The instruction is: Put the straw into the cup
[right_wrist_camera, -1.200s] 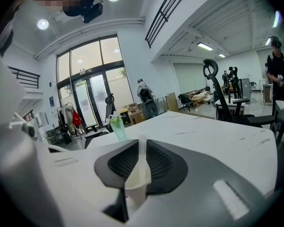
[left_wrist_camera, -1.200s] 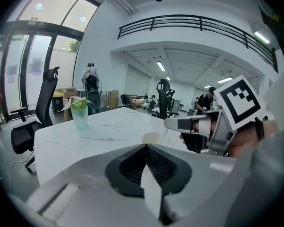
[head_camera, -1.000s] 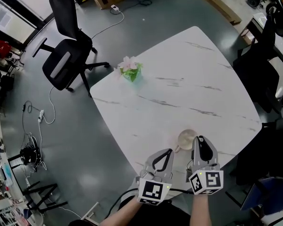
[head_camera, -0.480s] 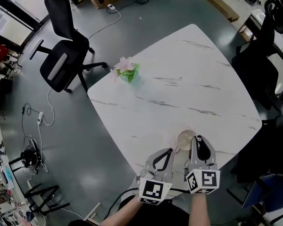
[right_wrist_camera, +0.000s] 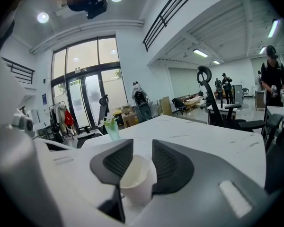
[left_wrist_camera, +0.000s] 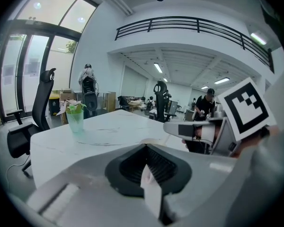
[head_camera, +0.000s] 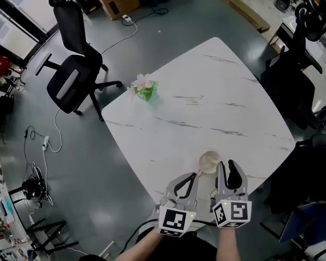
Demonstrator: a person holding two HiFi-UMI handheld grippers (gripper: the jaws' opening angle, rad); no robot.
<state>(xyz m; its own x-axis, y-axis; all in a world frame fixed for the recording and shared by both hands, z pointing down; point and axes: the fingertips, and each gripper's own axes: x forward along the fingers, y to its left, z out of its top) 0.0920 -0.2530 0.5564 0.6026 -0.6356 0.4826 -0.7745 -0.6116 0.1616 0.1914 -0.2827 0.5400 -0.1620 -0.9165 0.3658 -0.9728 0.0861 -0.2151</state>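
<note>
A white paper cup (head_camera: 209, 161) stands near the front edge of the white marble table (head_camera: 206, 102). My right gripper (head_camera: 231, 170) is just right of it. In the right gripper view its jaws (right_wrist_camera: 142, 157) are opening; the cup (right_wrist_camera: 132, 181) sits low between and just beyond them, and the pads do not press on it. My left gripper (head_camera: 191, 177) is to the cup's left, pointing towards it. In the left gripper view its jaws (left_wrist_camera: 149, 171) are shut on a white straw (left_wrist_camera: 150, 193) that sticks out between the pads.
A green cup of paper flowers (head_camera: 145, 87) stands at the table's far left edge. A black office chair (head_camera: 70, 80) is on the floor to the left, and more dark chairs (head_camera: 285, 75) crowd the table's right side. People stand far off in the hall.
The whole scene has slid a little in the head view. Both grippers and the cup keep much the same places beside each other.
</note>
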